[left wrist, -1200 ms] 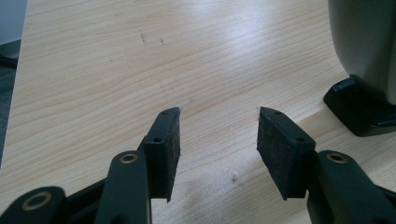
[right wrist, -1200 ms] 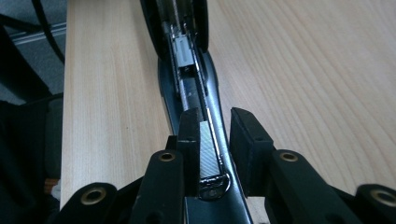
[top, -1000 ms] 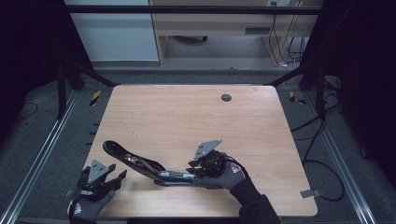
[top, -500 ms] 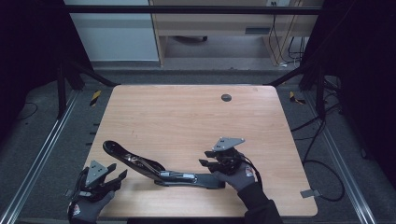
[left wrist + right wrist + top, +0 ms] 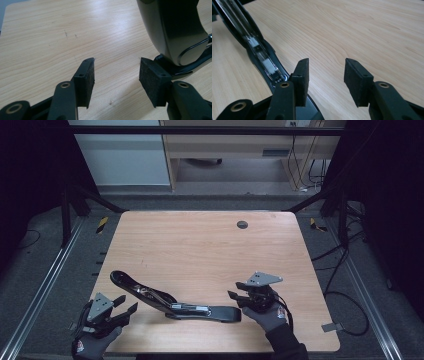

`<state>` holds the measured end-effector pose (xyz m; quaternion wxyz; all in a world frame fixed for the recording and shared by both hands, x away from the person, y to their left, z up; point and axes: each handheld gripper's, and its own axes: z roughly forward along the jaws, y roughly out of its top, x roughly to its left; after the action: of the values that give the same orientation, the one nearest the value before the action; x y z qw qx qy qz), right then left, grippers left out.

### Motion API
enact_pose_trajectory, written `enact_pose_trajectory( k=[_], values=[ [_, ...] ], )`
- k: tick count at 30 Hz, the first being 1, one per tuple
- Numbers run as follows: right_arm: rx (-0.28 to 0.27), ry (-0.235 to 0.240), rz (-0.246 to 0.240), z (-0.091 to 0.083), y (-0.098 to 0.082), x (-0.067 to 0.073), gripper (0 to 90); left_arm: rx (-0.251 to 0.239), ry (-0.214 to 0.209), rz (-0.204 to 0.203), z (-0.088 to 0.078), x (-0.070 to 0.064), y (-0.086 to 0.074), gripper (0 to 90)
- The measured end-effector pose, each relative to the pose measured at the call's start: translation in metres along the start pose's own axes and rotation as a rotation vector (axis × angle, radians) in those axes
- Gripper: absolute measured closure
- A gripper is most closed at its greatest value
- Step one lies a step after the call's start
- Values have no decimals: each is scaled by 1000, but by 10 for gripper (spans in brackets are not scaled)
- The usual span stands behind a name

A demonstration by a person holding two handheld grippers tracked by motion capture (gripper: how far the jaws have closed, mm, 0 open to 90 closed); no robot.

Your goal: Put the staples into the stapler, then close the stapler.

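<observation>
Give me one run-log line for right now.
stapler: opened flat on table | left gripper: open, empty | right gripper: jaws just opened, nothing between them

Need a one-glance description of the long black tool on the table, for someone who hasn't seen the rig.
Start at the light wooden table and go to its near edge, between the left gripper and the right gripper. The stapler lies there opened out flat: a long, dark, glossy, shallow V with a silver metal channel along its middle. The table's only other mark is a small round hole.

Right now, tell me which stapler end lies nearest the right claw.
The flat black end, beside the right claw; the glossy rounded end lies by the left claw.
</observation>
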<state>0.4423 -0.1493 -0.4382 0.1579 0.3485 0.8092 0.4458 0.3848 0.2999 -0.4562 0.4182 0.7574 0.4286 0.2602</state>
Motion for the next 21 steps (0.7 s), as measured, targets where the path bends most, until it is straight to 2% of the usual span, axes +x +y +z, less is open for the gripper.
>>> enact_pose_trajectory(
  k=[8, 21],
  values=[
    [-2, -44, 19, -7, -13, -1, 524, -33, -28, -5, -5, -2, 3, 436],
    [30, -44, 27, -10, -30, 2, 520, -80, -56, -1, -13, -7, 8, 402]
  ],
)
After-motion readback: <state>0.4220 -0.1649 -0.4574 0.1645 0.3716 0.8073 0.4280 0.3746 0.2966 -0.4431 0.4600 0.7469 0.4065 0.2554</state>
